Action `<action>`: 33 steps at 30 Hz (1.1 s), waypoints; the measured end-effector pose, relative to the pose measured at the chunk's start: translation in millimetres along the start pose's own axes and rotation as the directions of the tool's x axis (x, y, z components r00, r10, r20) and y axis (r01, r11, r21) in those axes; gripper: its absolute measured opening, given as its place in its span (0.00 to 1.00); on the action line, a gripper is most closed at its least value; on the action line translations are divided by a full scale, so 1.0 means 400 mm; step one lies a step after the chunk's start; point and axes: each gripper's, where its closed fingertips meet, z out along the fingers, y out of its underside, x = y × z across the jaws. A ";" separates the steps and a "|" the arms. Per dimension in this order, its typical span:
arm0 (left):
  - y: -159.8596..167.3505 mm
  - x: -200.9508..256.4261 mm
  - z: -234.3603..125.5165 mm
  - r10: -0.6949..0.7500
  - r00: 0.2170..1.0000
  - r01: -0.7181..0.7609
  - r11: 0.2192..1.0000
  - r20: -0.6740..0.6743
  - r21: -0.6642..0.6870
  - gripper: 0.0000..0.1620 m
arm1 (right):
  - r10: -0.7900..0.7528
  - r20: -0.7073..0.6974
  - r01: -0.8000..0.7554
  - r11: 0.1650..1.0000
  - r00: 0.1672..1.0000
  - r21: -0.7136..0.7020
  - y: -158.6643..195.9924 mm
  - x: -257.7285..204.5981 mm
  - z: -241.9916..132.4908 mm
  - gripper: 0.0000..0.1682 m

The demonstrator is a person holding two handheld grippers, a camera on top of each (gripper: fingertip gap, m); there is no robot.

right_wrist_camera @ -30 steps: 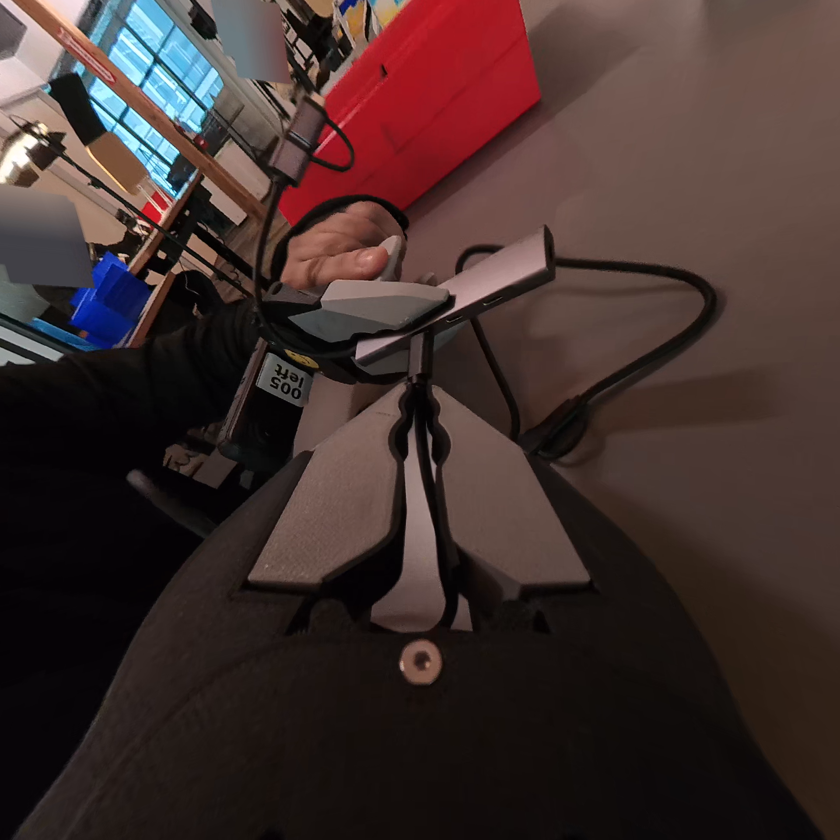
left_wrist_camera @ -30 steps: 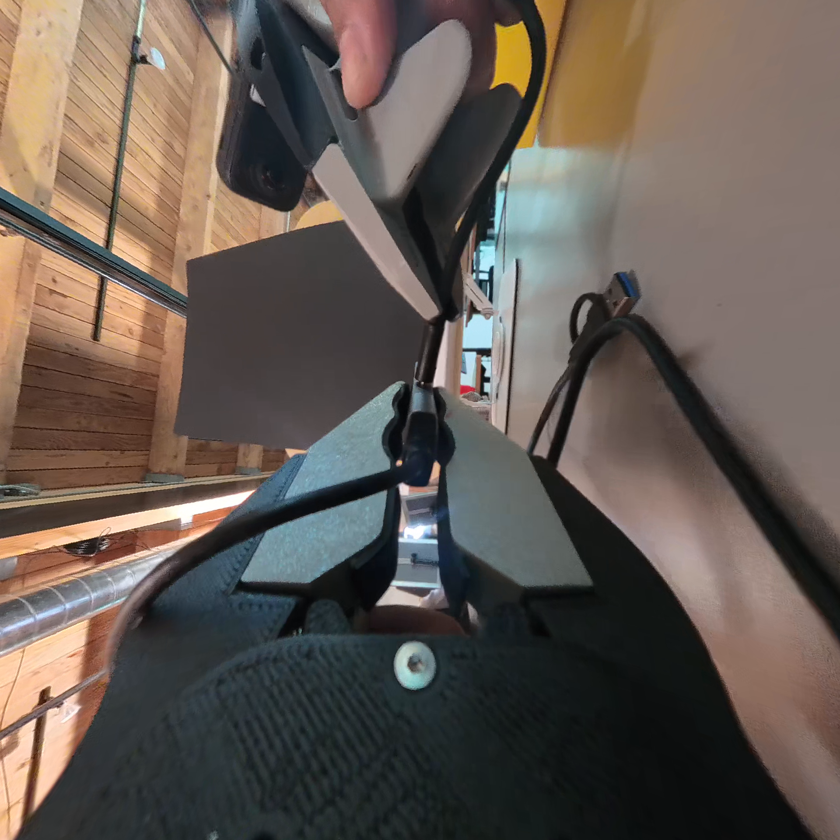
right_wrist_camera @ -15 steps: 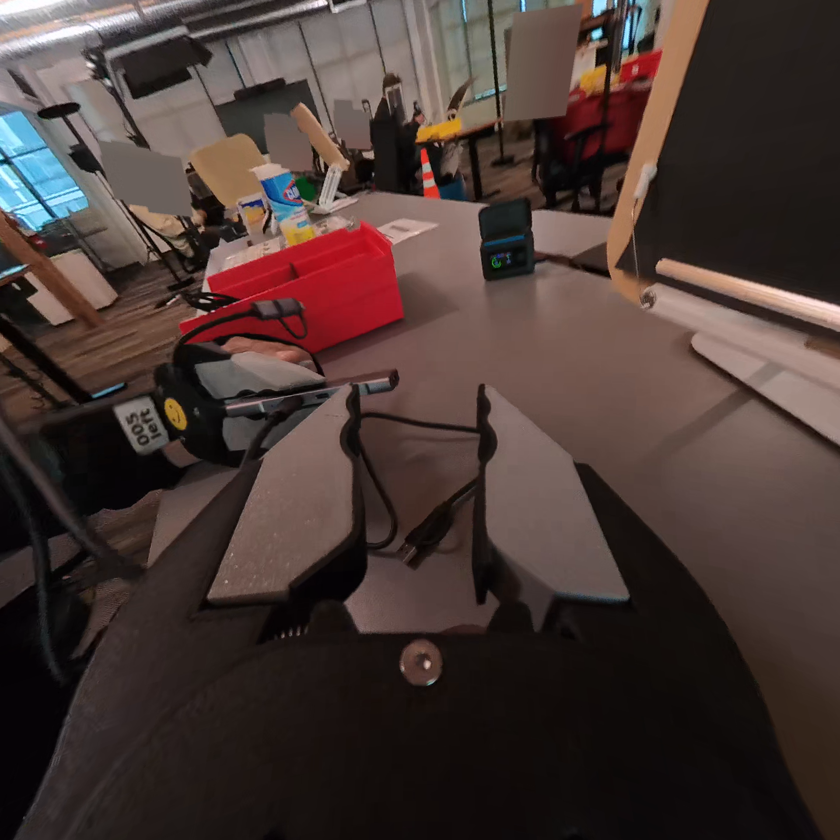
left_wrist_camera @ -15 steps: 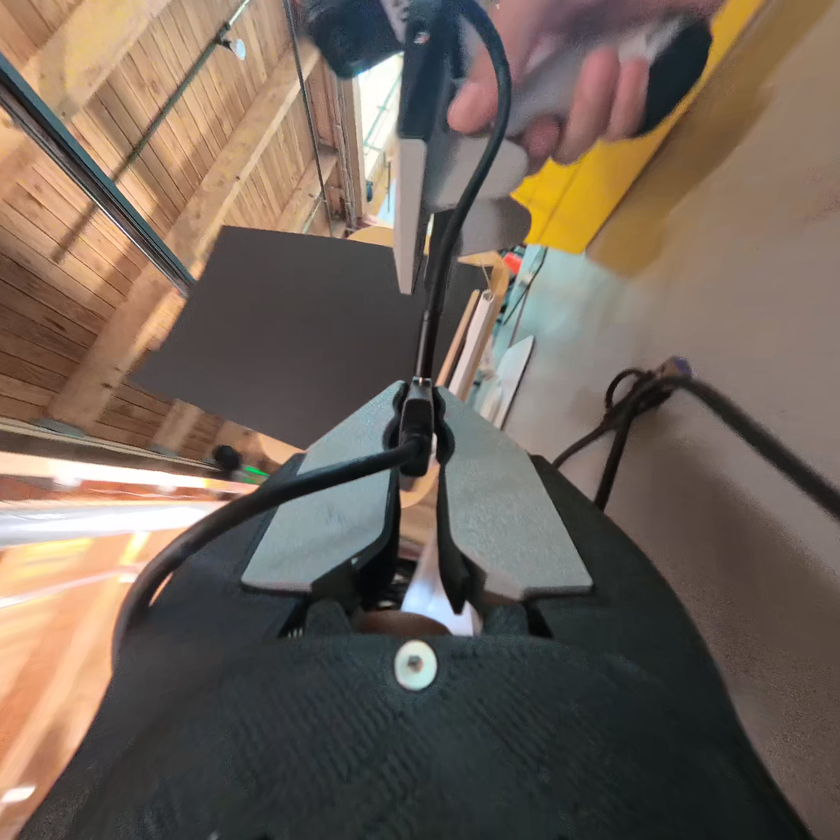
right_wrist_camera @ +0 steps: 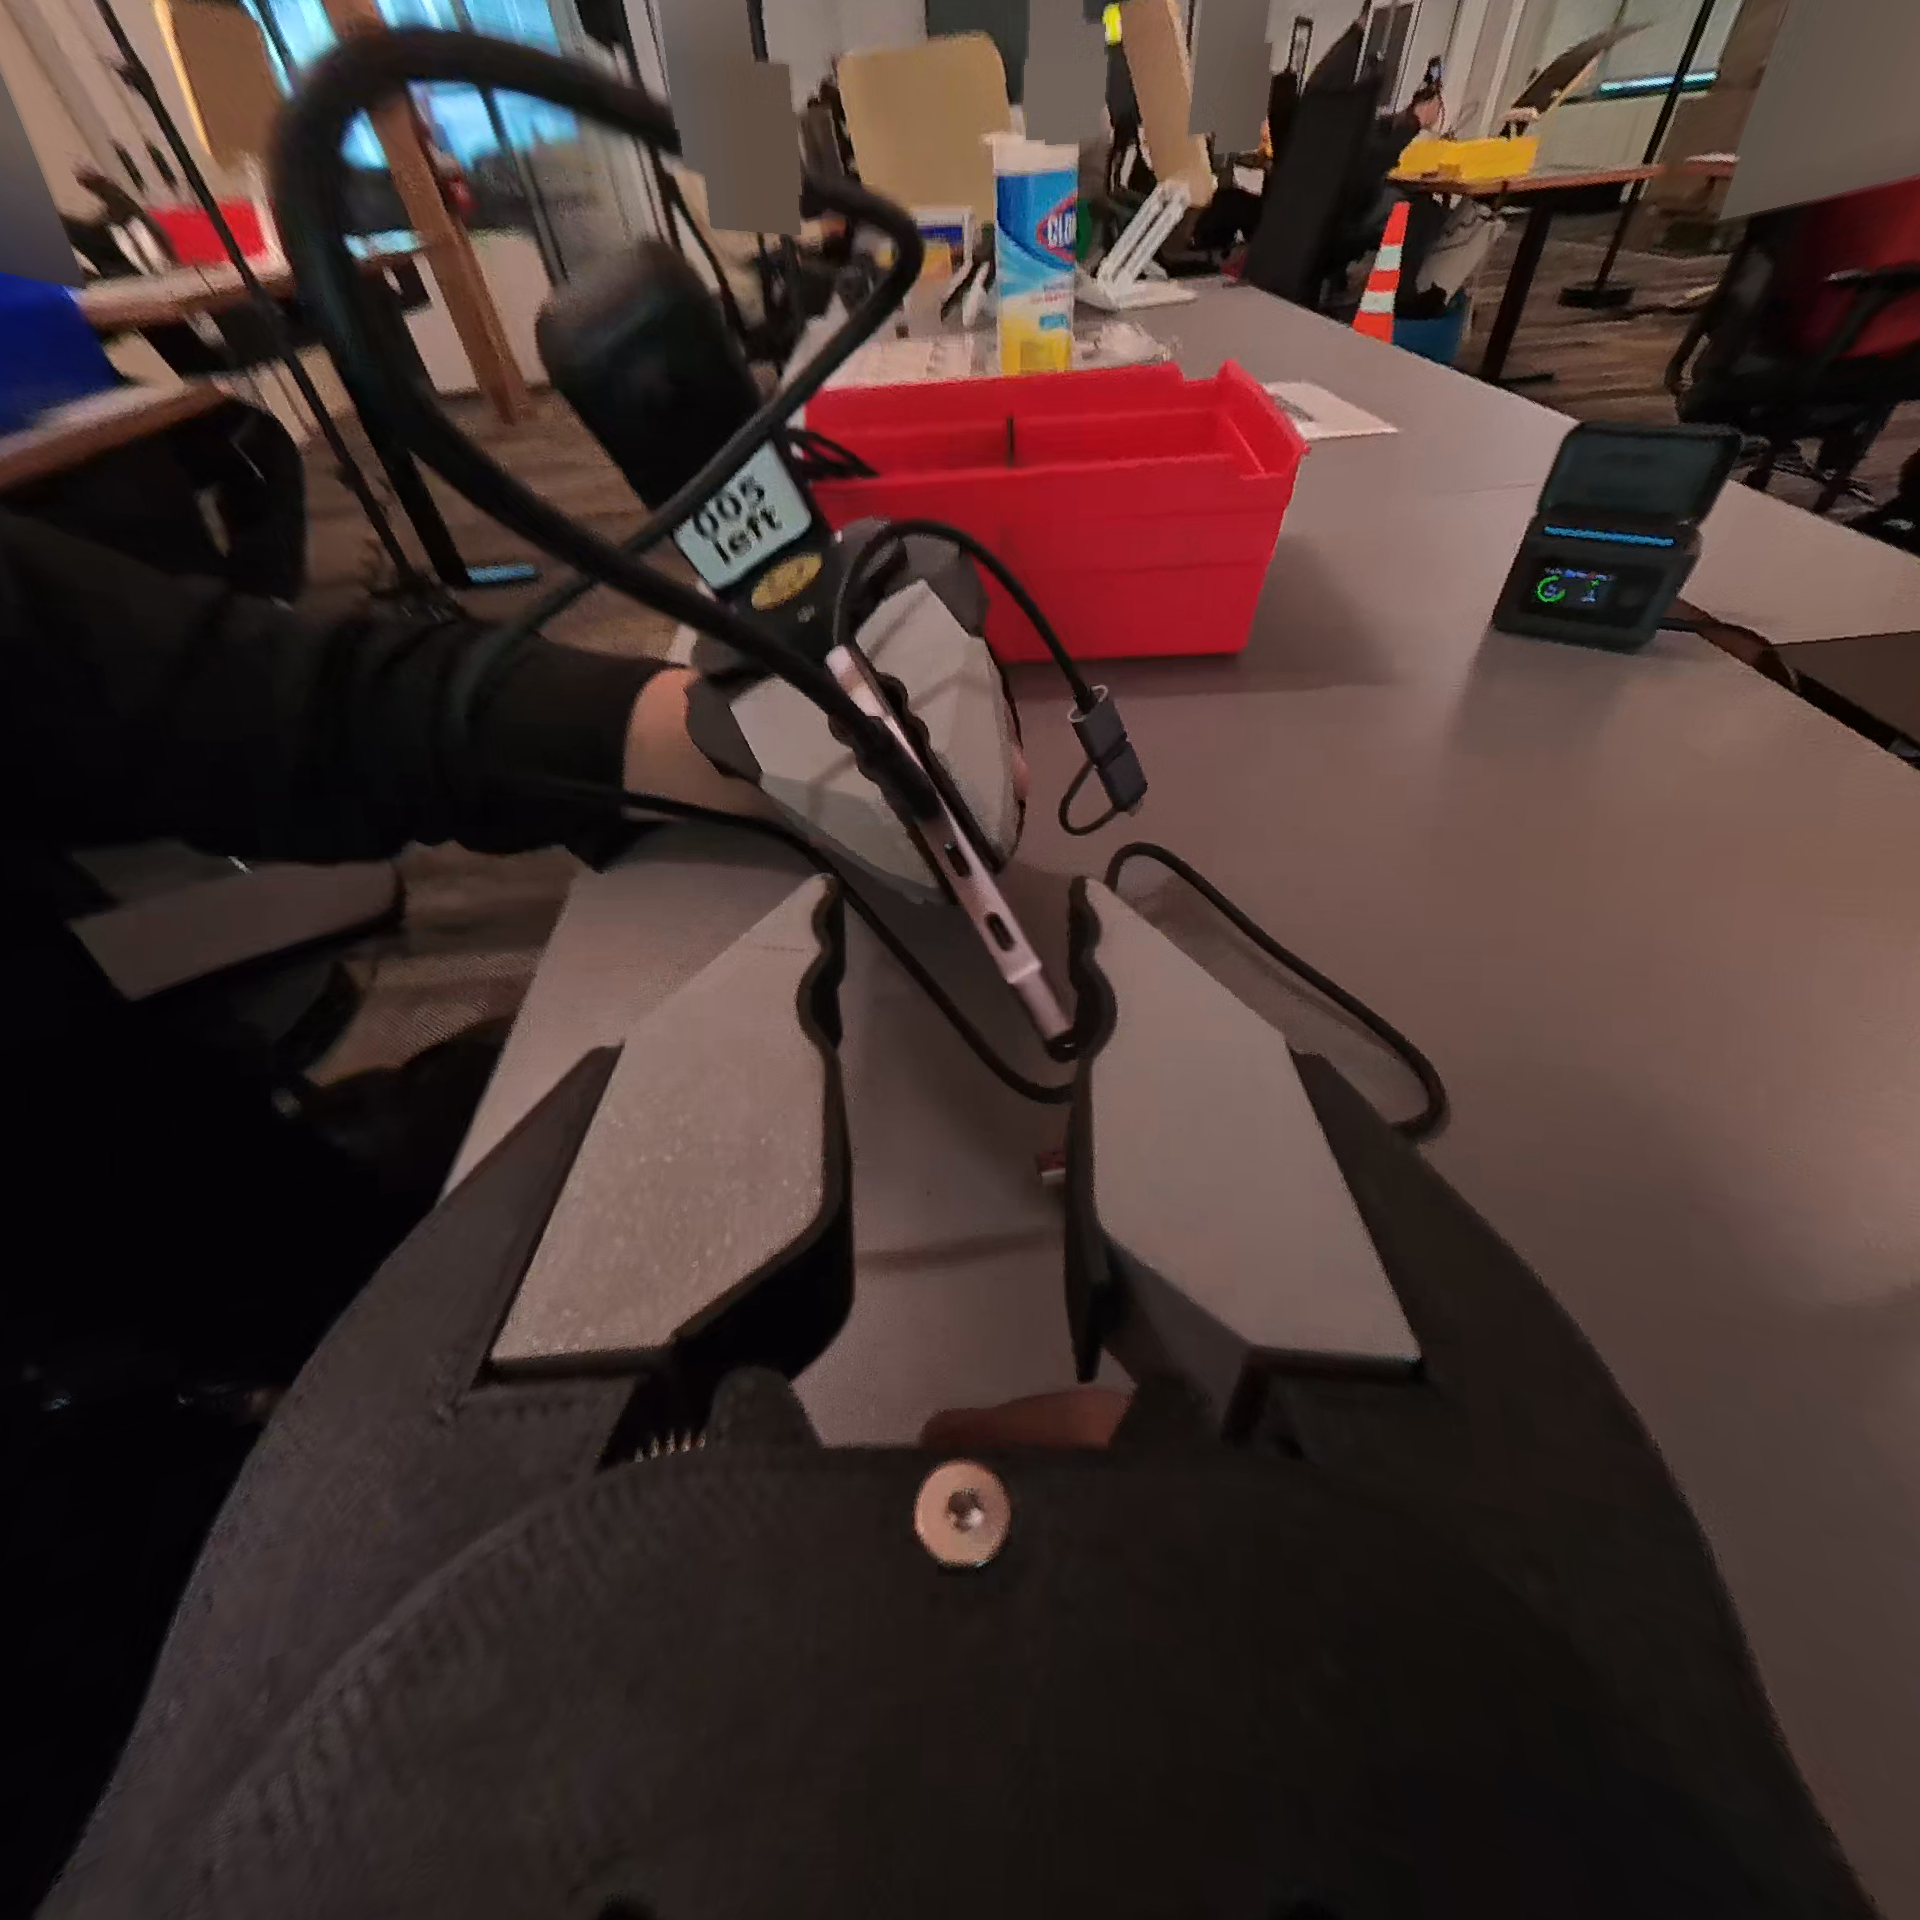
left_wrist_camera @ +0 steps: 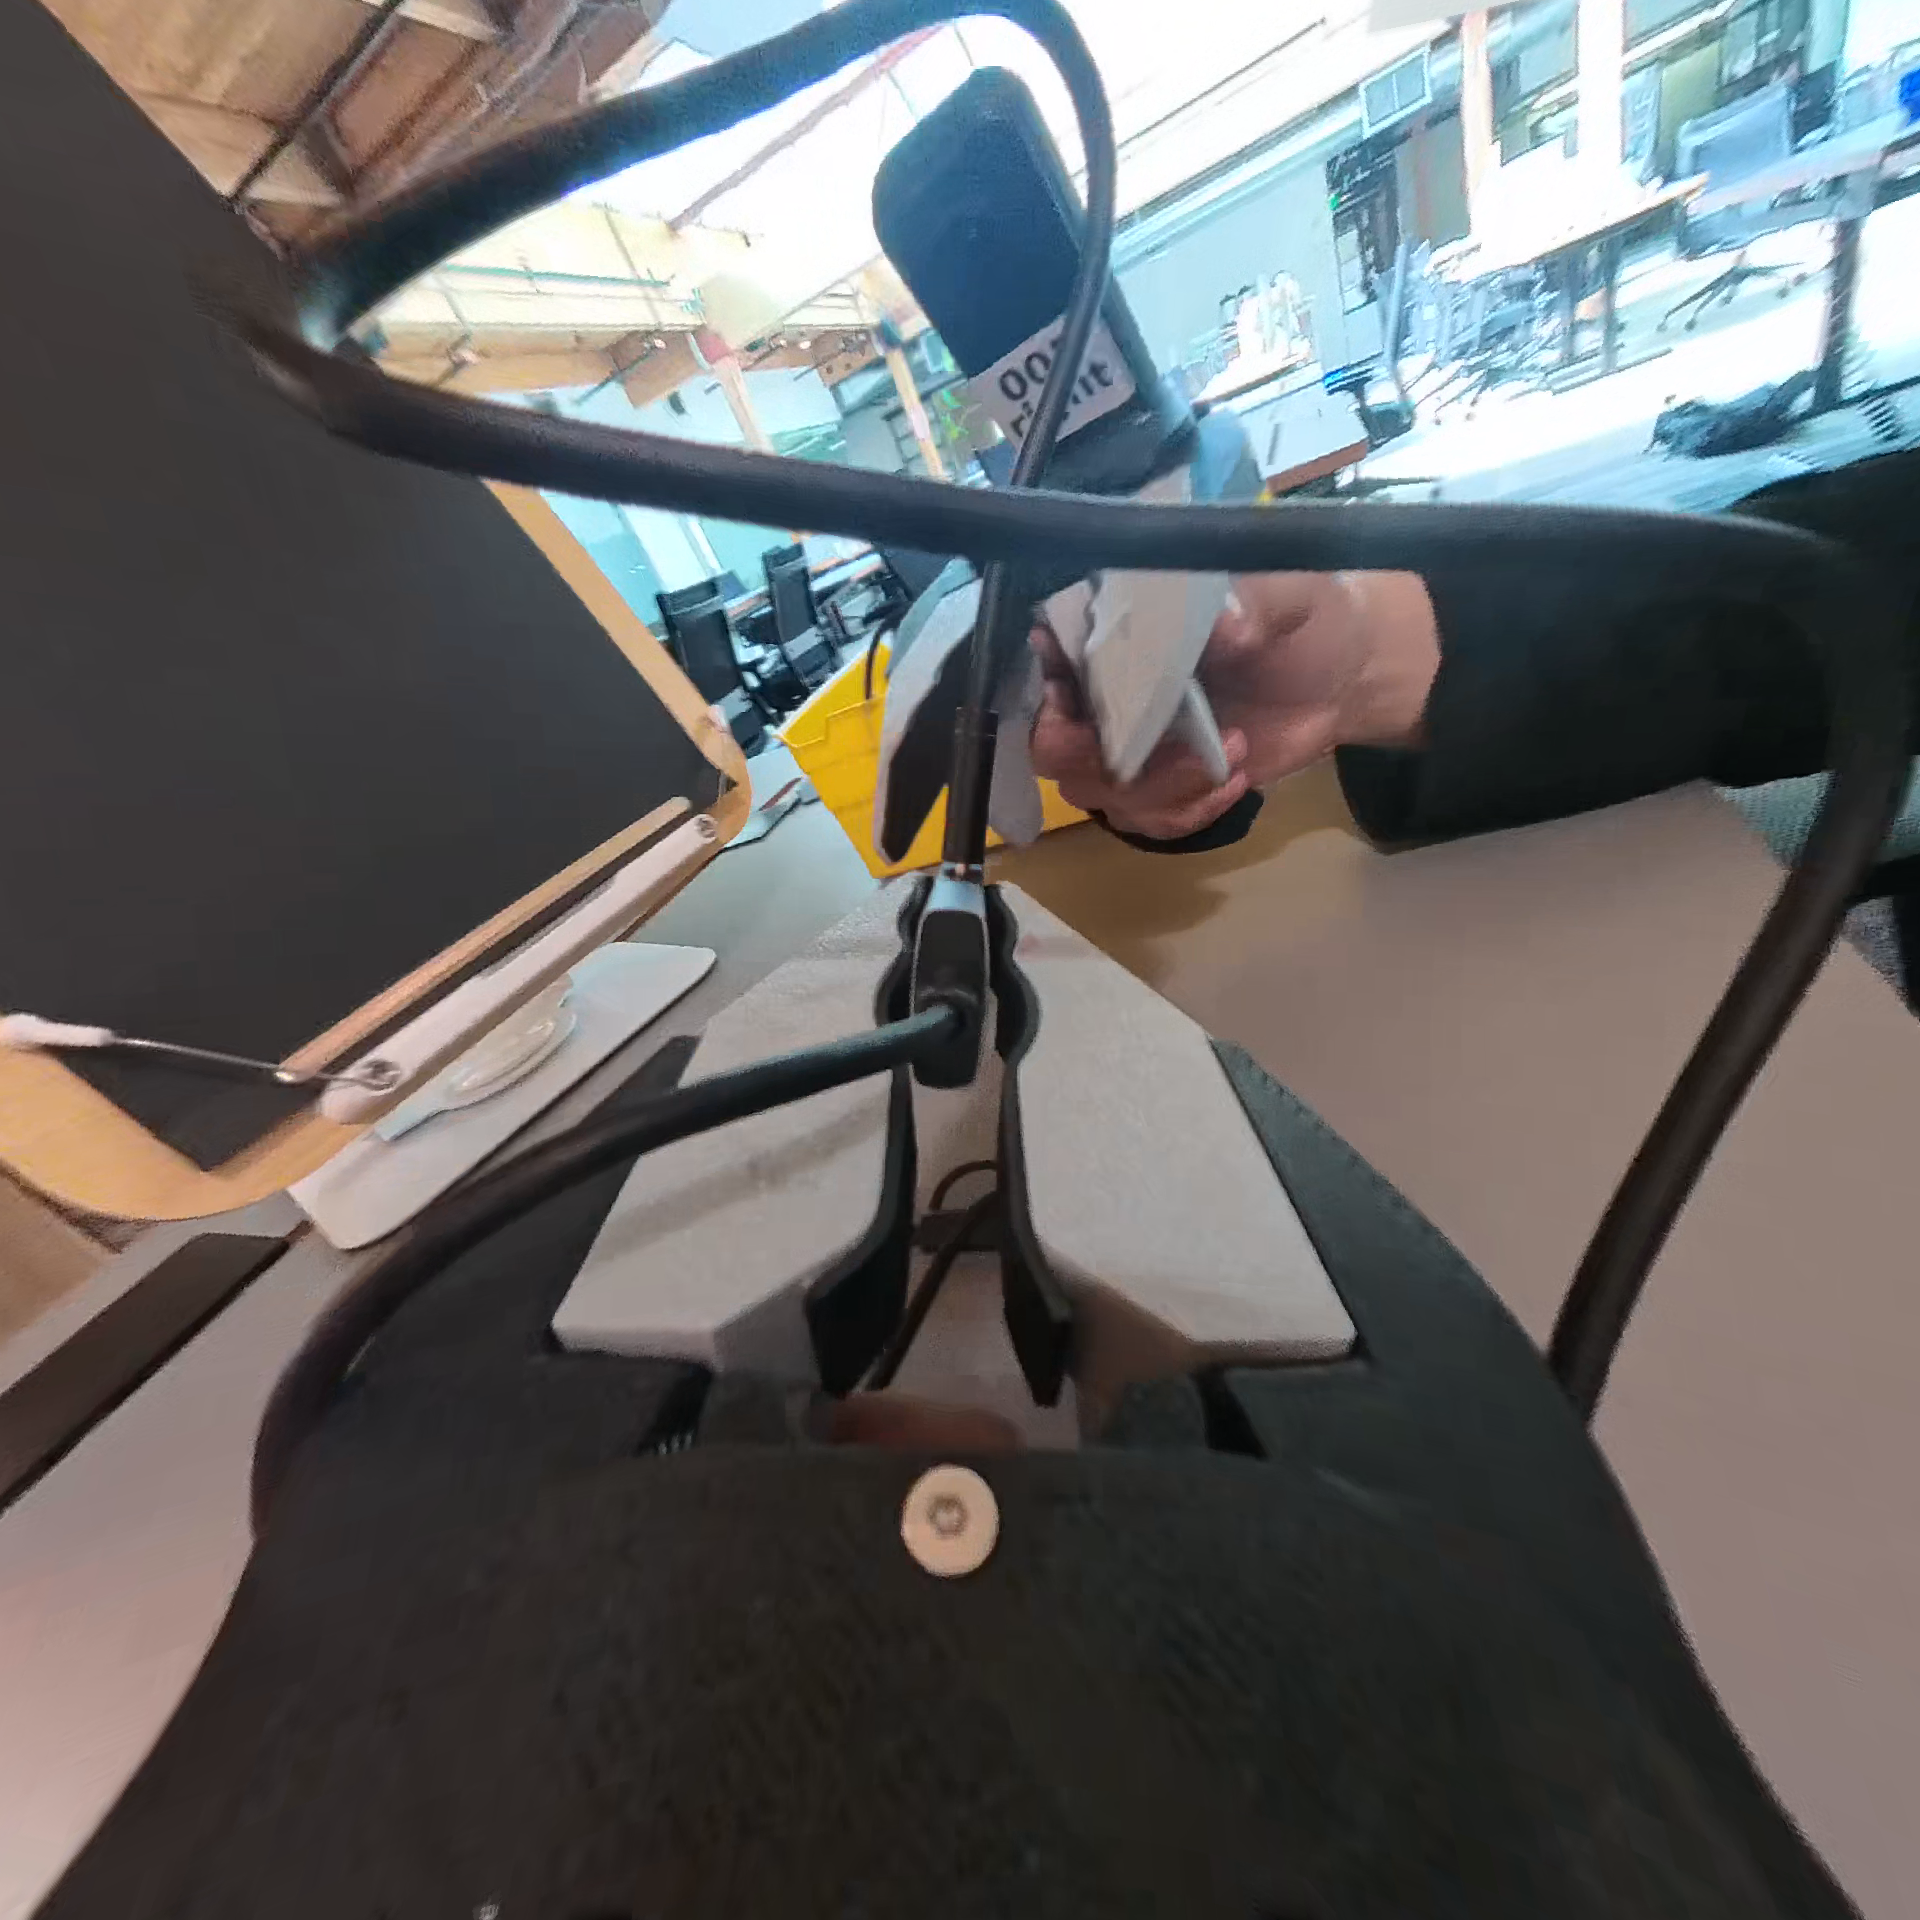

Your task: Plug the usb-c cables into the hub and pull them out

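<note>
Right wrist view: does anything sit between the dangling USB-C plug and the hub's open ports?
Nothing visible does. The plug hangs free just right of the hub, whose two lower ports are uncovered. A thick black cable crosses only the hub's upper part.

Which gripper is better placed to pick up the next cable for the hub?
Right. The right gripper is open and empty above the table, where a loose black cable lies close by. The left gripper is shut on the hub, so it is occupied.

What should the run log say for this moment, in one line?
left gripper: shut on hub | right gripper: open, empty | black cable: plugged into hub
</note>
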 end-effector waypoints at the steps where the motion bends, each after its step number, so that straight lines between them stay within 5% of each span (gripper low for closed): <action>1: -0.003 0.009 -0.003 -0.033 0.999 0.034 0.999 -0.035 0.008 0.04 | -0.021 -0.008 0.021 0.999 1.000 -0.028 0.012 -0.001 0.006 0.19; 6: -0.020 0.050 -0.011 -0.159 0.972 0.164 0.986 -0.176 0.017 0.05 | -0.105 0.029 0.107 0.991 0.994 -0.085 0.038 -0.033 0.022 0.05; 20: 0.020 0.015 -0.013 -0.138 0.987 0.134 0.990 -0.087 -0.048 0.09 | -0.132 -0.053 0.125 0.984 0.990 -0.124 0.037 -0.006 0.005 0.04; 26: 0.026 -0.002 -0.027 -0.100 0.994 0.097 0.994 -0.051 -0.050 0.00 | -0.101 -0.064 0.096 0.993 0.993 -0.070 0.011 0.005 -0.022 0.03; 33: 0.031 -0.010 -0.024 -0.095 0.995 0.093 0.994 -0.029 -0.054 0.00 | -0.086 -0.061 0.082 0.994 0.994 -0.068 0.013 0.004 -0.015 0.03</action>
